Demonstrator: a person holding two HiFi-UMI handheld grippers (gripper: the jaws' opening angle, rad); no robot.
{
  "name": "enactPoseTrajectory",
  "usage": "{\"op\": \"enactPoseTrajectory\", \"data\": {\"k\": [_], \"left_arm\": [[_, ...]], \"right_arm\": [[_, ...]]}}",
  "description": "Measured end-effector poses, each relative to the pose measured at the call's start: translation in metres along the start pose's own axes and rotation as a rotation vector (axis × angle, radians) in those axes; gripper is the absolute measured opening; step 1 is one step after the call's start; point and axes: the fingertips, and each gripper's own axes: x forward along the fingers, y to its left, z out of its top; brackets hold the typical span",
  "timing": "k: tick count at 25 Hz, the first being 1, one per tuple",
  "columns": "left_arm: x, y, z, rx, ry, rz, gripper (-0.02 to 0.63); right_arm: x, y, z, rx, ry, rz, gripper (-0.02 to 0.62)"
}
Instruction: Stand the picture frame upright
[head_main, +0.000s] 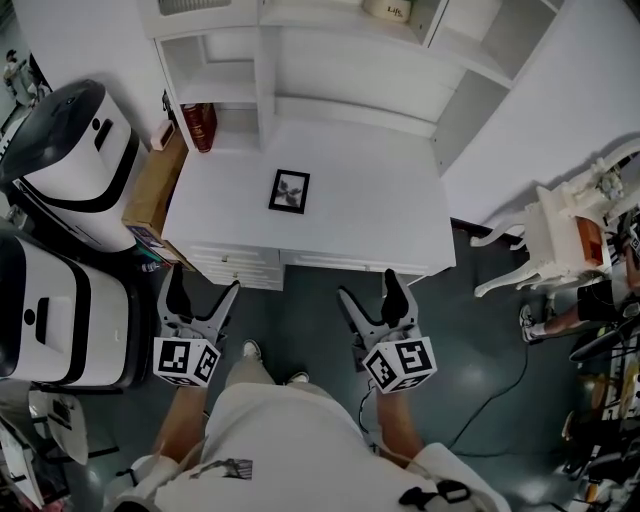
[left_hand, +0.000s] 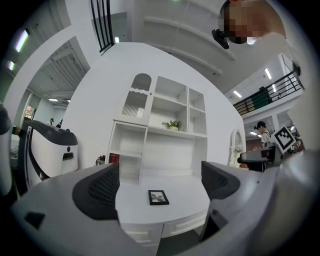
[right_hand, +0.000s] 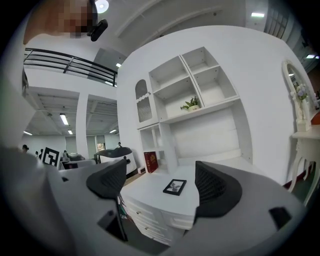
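From what I see, nothing of the task is done yet. The white desk (head_main: 380, 215) fills the upper middle of the head view. Below it, at lower left and lower centre, my left gripper (head_main: 203, 285) and right gripper (head_main: 368, 290) hang short of its front edge, jaws wide apart, holding nothing. The picture frame (head_main: 289, 191) lies flat, face up, mid-desk, untouched. Reaching, gripping and tipping it up remain.
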Motion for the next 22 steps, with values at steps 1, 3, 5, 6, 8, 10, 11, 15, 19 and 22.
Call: {"op": "enactPoseTrajectory", "data": {"k": [1,3,5,6,8,10,11,15,19,22], "left_arm": [[0.005,0.002,-0.004,0.001,0.015,-0.002,0.493],[0.018,0.007,-0.014,-0.007,0.040,-0.006,0.492],[0.033,0.014,-0.024,-0.017,0.054,-0.016,0.492],[0.042,0.018,-0.027,-0.021,0.059,-0.024,0.492],[0.065,0.026,-0.034,-0.030,0.064,-0.044,0.492],[0.094,0.039,-0.037,-0.037,0.064,-0.064,0.492],[0.110,0.047,-0.036,-0.038,0.064,-0.075,0.492],[0.170,0.085,-0.033,-0.049,0.070,-0.116,0.492],[0.216,0.111,-0.045,-0.087,0.103,-0.163,0.492],[0.239,0.120,-0.058,-0.110,0.132,-0.197,0.492]], "right_arm": [[0.006,0.000,-0.002,0.000,0.009,0.005,0.424],[0.019,0.000,-0.006,-0.005,0.026,0.012,0.425],[0.035,-0.002,-0.009,-0.010,0.037,0.012,0.425],[0.043,-0.003,-0.010,-0.011,0.041,0.009,0.424],[0.061,-0.008,-0.010,-0.016,0.051,-0.003,0.424],[0.084,-0.015,-0.007,-0.025,0.060,-0.021,0.425],[0.099,-0.018,-0.003,-0.028,0.063,-0.031,0.423],[0.159,-0.026,0.013,-0.030,0.072,-0.058,0.423],[0.206,-0.031,0.017,0.011,0.092,-0.088,0.423],[0.227,-0.032,0.011,0.040,0.129,-0.107,0.423]]}}
